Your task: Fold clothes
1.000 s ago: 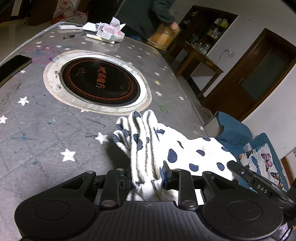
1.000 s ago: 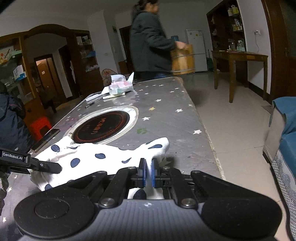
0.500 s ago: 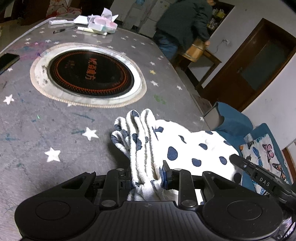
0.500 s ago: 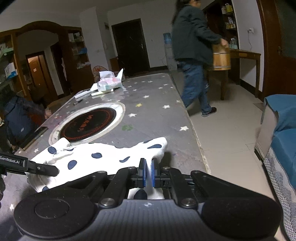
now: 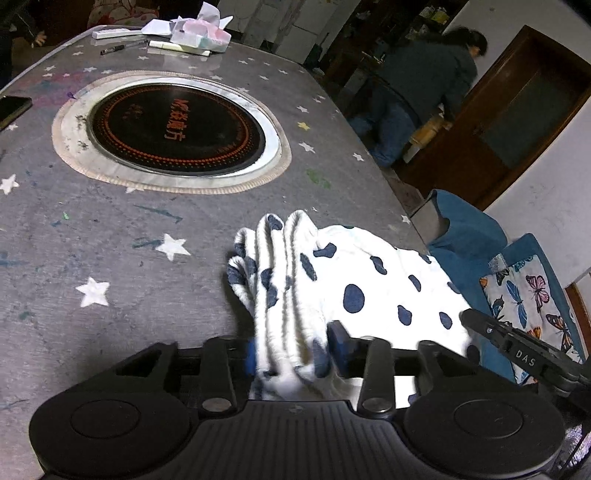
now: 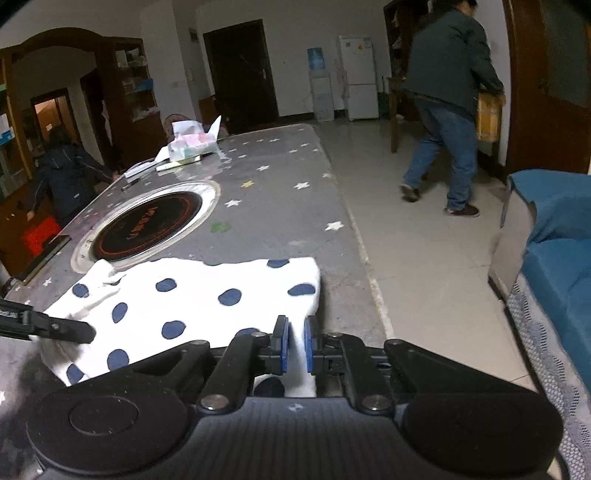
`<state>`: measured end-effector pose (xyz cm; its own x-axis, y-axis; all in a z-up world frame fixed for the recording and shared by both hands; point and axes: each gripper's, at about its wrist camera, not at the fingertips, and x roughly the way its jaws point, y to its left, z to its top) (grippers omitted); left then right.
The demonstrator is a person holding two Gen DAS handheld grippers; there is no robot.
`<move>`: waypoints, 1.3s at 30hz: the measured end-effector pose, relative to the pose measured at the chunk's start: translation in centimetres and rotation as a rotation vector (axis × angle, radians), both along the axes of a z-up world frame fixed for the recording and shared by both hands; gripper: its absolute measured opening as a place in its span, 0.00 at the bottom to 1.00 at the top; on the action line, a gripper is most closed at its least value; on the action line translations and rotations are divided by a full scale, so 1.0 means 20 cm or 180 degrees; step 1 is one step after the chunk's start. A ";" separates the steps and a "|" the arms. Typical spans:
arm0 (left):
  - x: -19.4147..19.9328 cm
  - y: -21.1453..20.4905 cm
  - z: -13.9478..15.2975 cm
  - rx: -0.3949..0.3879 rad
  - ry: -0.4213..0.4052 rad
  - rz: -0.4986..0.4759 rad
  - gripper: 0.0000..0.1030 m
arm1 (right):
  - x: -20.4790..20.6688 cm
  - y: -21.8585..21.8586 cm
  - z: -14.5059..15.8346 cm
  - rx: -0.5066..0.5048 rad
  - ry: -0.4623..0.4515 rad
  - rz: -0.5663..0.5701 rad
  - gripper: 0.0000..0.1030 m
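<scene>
Table [image 5: 110,258]: a long grey surface printed with white stars, seen from both wrist views; its long right edge runs beside a pale tiled floor [image 6: 424,258].

Round cooktop [image 5: 173,127]: a black disc with orange markings, set into the table inside a pale ring, beyond the garment.

Spotted garment [image 6: 192,295]: white fleece with dark blue dots, laid flat on the near end of the table, close to the right-hand edge. Its left side is gathered into upright ridged folds [image 5: 280,266]; its right corner is drawn towards the right tool.

Left gripper [image 5: 293,349]: its jaws have just been opening and are now held partly apart. The bunched folds are seen between the blue pads, but a firm press on the cloth is no longer shown.

Right gripper [image 6: 295,347]: its jaws are nearly closed, and a thin strip of the garment's edge is pinched between the blue pads.

Tissue pack [image 5: 201,33]: pink and white, placed at the far end of the table among papers and a pen [image 5: 112,48].

Dark phone [image 5: 13,109]: laid flat by the table's left edge.

Person [image 6: 450,92]: in a dark jacket and jeans, bent over near a wooden door.
</scene>
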<state>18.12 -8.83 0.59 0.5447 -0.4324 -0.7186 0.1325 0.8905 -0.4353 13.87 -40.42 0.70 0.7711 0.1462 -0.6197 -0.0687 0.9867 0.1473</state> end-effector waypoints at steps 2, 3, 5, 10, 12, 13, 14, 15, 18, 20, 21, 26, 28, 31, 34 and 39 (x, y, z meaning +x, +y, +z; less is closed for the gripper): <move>-0.01 0.01 0.03 0.0013 -0.0046 0.0019 0.48 | 0.00 0.01 0.02 -0.0010 -0.0040 0.0007 0.09; -0.01 0.02 0.04 0.0023 -0.0067 0.0041 0.51 | 0.01 0.01 0.04 -0.0001 -0.0057 0.0026 0.10; 0.00 0.03 0.07 0.0041 -0.0134 0.0088 0.53 | 0.02 0.03 0.05 0.0017 -0.0071 0.0084 0.10; 0.05 0.03 0.10 0.0076 -0.0211 0.0174 0.54 | 0.07 0.07 0.04 0.0072 -0.0050 0.0186 0.10; 0.08 0.02 0.10 0.0104 -0.0218 0.0187 0.54 | 0.10 0.08 0.02 0.0100 -0.0023 0.0191 0.10; 0.10 0.01 0.09 0.0118 -0.0217 0.0197 0.54 | 0.12 0.09 0.01 0.0117 -0.0007 0.0192 0.10; 0.11 0.01 0.08 0.0128 -0.0214 0.0206 0.54 | 0.13 0.09 0.01 0.0128 0.0003 0.0189 0.10; 0.13 0.00 0.08 0.0138 -0.0211 0.0213 0.54 | 0.15 0.09 0.00 0.0135 0.0011 0.0185 0.10; 0.16 -0.01 0.05 0.0176 -0.0202 0.0212 0.54 | 0.19 0.09 -0.02 0.0156 0.0028 0.0179 0.11; 0.18 -0.02 0.04 0.0206 -0.0195 0.0203 0.54 | 0.22 0.09 -0.03 0.0171 0.0038 0.0178 0.12; 0.19 -0.02 0.03 0.0222 -0.0191 0.0198 0.54 | 0.24 0.09 -0.04 0.0171 0.0048 0.0180 0.13; 0.22 -0.02 -0.01 0.0261 -0.0127 0.0218 0.54 | 0.29 0.09 -0.10 0.0157 0.0151 0.0166 0.16; 0.22 -0.02 -0.02 0.0263 -0.0112 0.0220 0.54 | 0.30 0.08 -0.12 0.0159 0.0190 0.0157 0.16; 0.21 -0.02 -0.01 0.0279 -0.0129 0.0212 0.54 | 0.29 0.08 -0.11 0.0166 0.0185 0.0158 0.17; 0.19 -0.03 0.01 0.0320 -0.0187 0.0191 0.55 | 0.25 0.08 -0.08 0.0161 0.0146 0.0193 0.25; 0.12 -0.04 0.05 0.0383 -0.0287 0.0140 0.62 | 0.15 0.11 -0.03 0.0129 0.0107 0.0333 0.37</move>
